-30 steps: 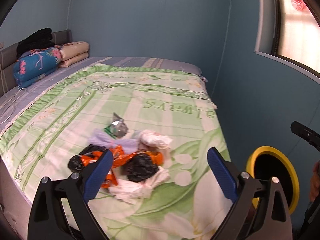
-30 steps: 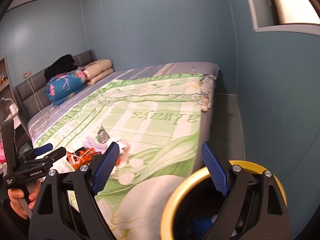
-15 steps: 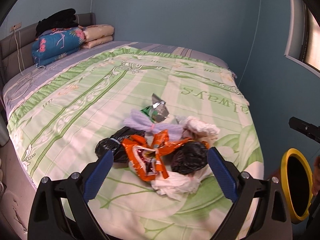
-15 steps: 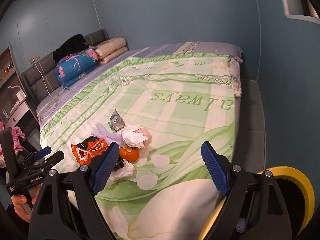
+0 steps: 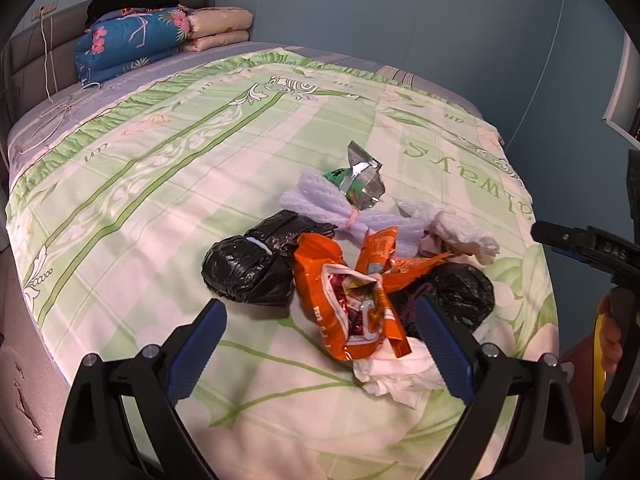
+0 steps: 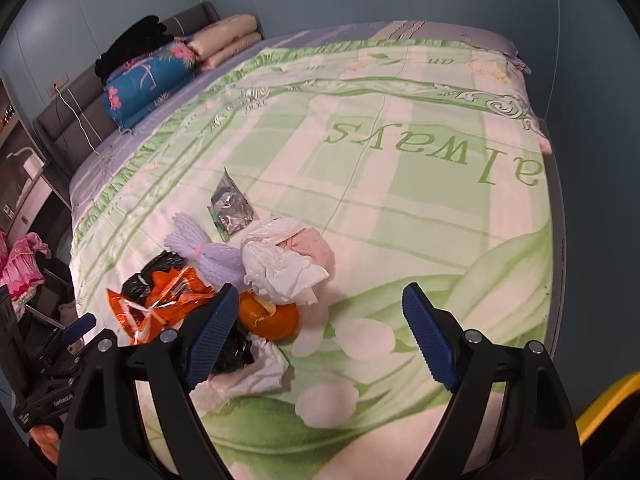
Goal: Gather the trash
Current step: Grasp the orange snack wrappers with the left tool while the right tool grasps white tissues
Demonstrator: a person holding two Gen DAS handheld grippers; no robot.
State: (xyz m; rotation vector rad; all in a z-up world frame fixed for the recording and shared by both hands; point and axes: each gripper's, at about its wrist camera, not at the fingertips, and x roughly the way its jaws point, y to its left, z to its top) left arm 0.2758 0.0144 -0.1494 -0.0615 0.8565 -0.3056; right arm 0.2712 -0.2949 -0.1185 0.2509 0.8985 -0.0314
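A heap of trash lies near the foot of the bed. It holds an orange snack bag [image 5: 352,300] [image 6: 160,300], black plastic bags [image 5: 248,268], a silver wrapper [image 5: 360,180] [image 6: 230,204], a lilac foam net [image 5: 328,208] [image 6: 208,248], white tissues [image 5: 400,376] [image 6: 280,264] and an orange fruit [image 6: 268,314]. My left gripper [image 5: 320,344] hovers open just before the snack bag, nothing between its fingers. My right gripper [image 6: 316,332] stands open over the sheet, its left finger by the fruit. Each gripper shows at the edge of the other's view.
The green patterned bedspread [image 6: 400,160] covers the bed. Folded blankets [image 5: 132,48] and pillows [image 5: 218,26] are stacked at the headboard. A yellow-rimmed bin [image 6: 608,404] [image 5: 598,380] stands on the floor beside the bed's corner. Blue walls close in on the far side.
Both grippers have swung from the yellow bin toward the bed and dropped closer to the trash heap, which now looms larger. Both stayed open.
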